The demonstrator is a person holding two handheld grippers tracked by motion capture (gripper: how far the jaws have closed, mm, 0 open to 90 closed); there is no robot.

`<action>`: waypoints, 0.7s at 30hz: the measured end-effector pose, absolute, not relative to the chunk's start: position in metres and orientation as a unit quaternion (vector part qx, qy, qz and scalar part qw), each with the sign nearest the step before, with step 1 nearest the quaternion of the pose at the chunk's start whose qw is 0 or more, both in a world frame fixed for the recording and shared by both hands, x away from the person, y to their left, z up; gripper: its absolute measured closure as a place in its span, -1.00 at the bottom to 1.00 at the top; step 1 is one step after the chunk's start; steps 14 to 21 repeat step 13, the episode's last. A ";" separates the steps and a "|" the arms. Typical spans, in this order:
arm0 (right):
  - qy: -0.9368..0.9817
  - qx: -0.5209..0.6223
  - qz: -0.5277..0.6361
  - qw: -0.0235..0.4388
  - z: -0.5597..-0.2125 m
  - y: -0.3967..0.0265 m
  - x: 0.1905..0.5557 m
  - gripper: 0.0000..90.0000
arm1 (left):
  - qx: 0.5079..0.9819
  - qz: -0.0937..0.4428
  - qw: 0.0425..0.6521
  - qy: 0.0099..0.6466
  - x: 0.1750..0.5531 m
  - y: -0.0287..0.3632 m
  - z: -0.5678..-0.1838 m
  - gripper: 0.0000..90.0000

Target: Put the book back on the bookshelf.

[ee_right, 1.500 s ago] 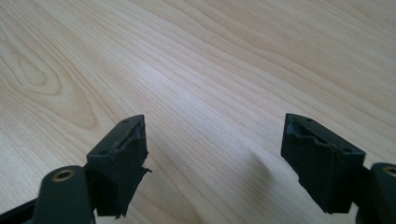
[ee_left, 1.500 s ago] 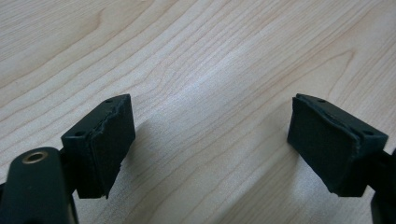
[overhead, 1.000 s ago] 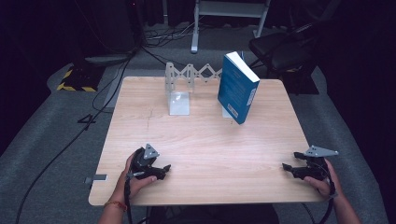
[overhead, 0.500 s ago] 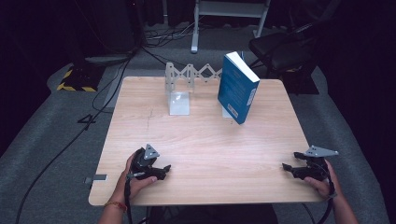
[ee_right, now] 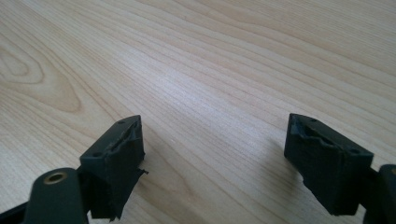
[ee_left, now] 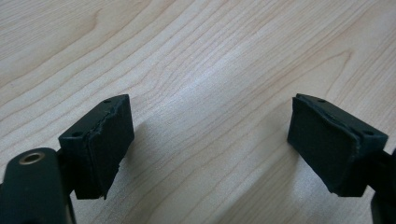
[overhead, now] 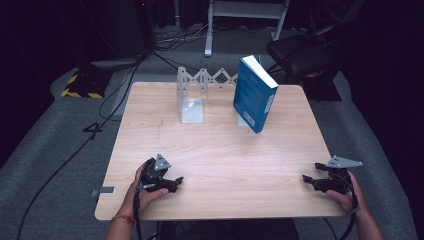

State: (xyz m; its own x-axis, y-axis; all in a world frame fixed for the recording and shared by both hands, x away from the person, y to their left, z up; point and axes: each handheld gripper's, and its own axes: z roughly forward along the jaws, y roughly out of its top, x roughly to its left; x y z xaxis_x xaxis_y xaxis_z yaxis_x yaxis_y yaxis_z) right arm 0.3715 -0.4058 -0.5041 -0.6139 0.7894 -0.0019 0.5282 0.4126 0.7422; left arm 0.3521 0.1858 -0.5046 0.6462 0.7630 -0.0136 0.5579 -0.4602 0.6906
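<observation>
Both hands sit low and apart, left gripper (overhead: 176, 182) and right gripper (overhead: 305, 180) with jaws spread wide.

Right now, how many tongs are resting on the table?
2. The left tongs sit near the table's front left edge; the right tongs sit at the front right corner. Both are open, holding nothing.

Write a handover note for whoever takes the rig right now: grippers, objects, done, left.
Left gripper: near-left on the table, jaws open, nothing between them.
Right gripper: near-right, jaws open, nothing between them.
Blue book: stands tilted at the far side, by the right end of the white folding rack; whether it leans on the rack I cannot tell.
Done: nothing visible; book untouched.
Left: probably reaching for and handling the book, so all of it.
</observation>
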 end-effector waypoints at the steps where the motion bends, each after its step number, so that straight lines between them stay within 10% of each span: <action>1: 0.821 0.401 0.364 0.179 -0.504 -0.406 0.372 -0.55 | 0.840 0.150 0.341 0.394 0.352 0.186 -0.505 -0.67; 21: 0.821 0.401 0.364 0.179 -0.504 -0.406 0.371 -0.55 | 0.841 0.147 0.342 0.393 0.353 0.185 -0.505 -0.67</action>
